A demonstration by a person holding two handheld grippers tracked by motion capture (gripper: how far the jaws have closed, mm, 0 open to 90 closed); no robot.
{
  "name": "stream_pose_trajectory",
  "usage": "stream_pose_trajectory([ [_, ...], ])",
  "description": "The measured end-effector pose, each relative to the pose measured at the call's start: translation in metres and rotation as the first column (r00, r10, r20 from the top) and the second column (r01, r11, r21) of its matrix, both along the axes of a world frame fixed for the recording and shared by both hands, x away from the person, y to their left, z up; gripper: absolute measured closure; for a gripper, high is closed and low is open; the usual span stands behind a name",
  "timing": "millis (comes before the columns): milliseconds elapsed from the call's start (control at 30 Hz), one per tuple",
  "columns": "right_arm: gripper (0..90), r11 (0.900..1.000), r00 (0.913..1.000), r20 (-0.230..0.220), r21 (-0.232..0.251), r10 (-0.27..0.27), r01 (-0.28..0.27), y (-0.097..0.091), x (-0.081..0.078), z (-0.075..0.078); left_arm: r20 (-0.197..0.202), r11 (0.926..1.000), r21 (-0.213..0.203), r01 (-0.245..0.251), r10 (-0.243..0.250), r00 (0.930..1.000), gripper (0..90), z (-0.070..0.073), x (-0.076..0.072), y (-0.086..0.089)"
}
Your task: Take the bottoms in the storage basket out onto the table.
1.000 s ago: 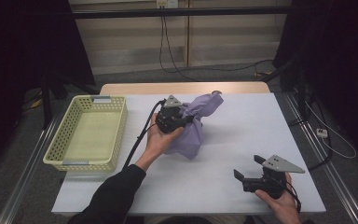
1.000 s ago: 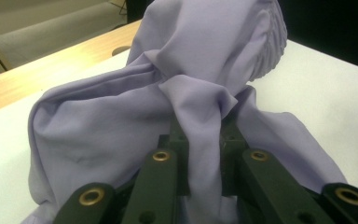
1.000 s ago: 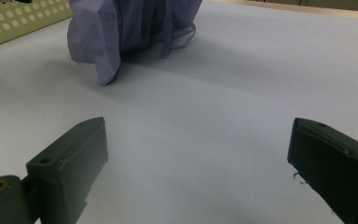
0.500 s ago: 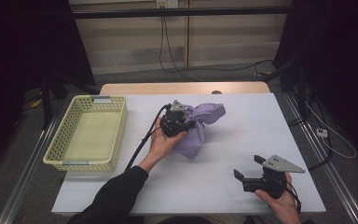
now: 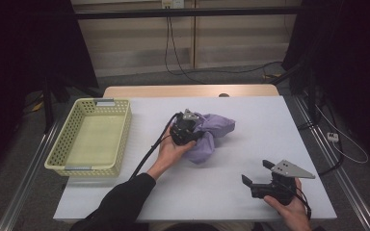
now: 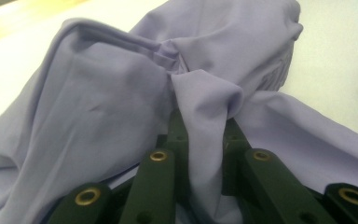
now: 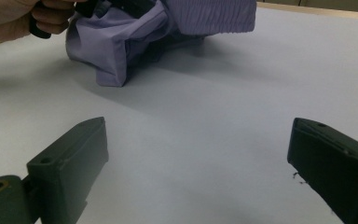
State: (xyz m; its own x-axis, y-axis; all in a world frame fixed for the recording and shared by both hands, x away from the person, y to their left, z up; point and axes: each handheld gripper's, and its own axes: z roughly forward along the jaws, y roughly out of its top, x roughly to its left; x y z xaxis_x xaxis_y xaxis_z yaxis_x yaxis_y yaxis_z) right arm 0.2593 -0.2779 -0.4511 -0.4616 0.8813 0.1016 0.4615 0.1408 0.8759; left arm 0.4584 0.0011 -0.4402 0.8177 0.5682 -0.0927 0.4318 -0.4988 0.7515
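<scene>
White tabletop [image 5: 231,192] spreads across the scene, with a strip of pale wood along its far edge and dark curtains and a grey floor around it. Nearest, at the right, the person's right hand [image 5: 289,208] rests on the table holding the right gripper [image 5: 255,174], a black two-jaw tool topped by a grey three-cornered plate; its jaws are spread wide with nothing between them, and in the right gripper view [image 7: 198,154] bare white table lies between the two black jaws. From the near left a dark sleeve [image 5: 120,202] reaches in toward the middle of the table. Its hand carries the left gripper [image 5: 196,136], whose black cable trails back toward the near edge. That tool is pinched tight on a fold of the crumpled lilac cloth [image 5: 212,134]; in the left gripper view [image 6: 200,140] the jaws stand pressed together with a twisted ridge of the cloth [image 6: 121,93] rising between them. The cloth sits bunched near the centre of the table, well apart from the right gripper, its bulk lying right of and just beyond the left gripper. Farther left, a pale yellow perforated plastic basket [image 5: 118,130] stands at the table's left edge, apart from the cloth.
</scene>
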Motion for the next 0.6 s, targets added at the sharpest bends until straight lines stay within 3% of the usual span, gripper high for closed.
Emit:
stream_pose_trajectory([
  [467, 5.4, 1.0, 1.0, -0.001, 0.0, 0.002, -0.002, 0.0, 0.0, 0.0, 0.003, 0.9982, 0.047, 0.036, -0.037, 0.9993, 77.0, -0.016, -0.004, -0.009],
  [600, 5.4, 1.0, 1.0, -0.001, 0.0, 0.003, -0.003, 0.001, 0.0, 0.0, 0.032, 0.9958, 0.081, 0.042, -0.045, 0.9985, 77.2, -0.02, -0.007, -0.013],
])
